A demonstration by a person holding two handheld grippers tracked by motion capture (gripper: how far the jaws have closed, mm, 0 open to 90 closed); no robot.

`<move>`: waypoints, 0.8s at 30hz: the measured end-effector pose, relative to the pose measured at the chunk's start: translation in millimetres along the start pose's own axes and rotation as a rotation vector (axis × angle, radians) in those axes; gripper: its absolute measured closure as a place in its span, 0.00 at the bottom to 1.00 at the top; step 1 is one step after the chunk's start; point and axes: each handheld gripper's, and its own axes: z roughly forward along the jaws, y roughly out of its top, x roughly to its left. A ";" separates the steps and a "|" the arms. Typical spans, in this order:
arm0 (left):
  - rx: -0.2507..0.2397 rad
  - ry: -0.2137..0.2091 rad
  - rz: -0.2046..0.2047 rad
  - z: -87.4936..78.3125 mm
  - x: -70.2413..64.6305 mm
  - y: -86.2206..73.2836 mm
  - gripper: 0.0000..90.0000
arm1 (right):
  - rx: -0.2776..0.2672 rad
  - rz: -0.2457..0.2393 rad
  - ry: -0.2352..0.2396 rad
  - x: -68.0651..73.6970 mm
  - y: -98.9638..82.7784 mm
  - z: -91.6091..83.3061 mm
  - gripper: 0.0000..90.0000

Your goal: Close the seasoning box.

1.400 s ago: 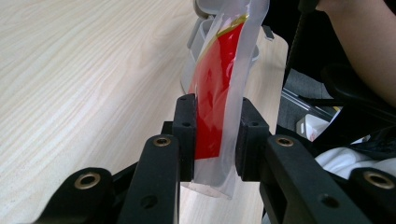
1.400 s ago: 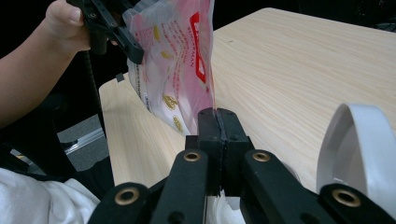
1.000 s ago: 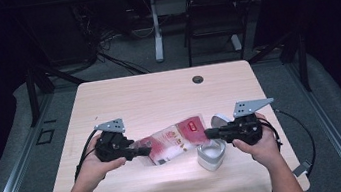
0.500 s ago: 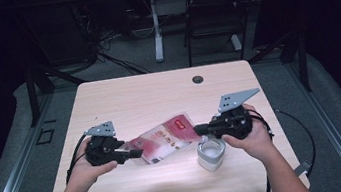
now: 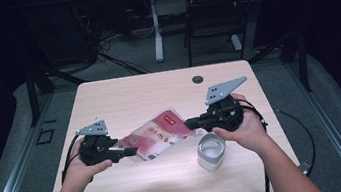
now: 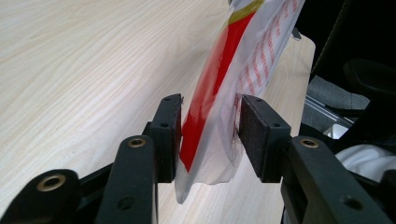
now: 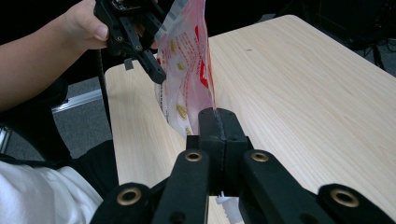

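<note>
With the left gripper (image 6: 208, 135) just spread off the red-and-white pouch (image 5: 156, 136) hanging beside the cup (image 5: 211, 151), only the right gripper (image 7: 218, 122) pinches it, so it could swing and spill.

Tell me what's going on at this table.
A person works a red-and-white snack bag between two handheld tongs. The right tongs are clamped shut on one edge of the bag. The left tongs have just been opening, with the bag's other end loose between the pads. A clear cup stands below on the table.
</note>
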 end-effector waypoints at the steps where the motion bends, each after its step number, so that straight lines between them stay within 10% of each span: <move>1: 0.001 0.001 0.002 0.0 1.0 -0.7 0.66 | 0.006 0.000 0.002 -0.1 1.3 0.6 1.00; 24: 0.042 0.006 -0.031 14.8 9.5 -10.4 0.71 | -0.186 0.116 0.089 -13.4 -5.4 13.3 1.00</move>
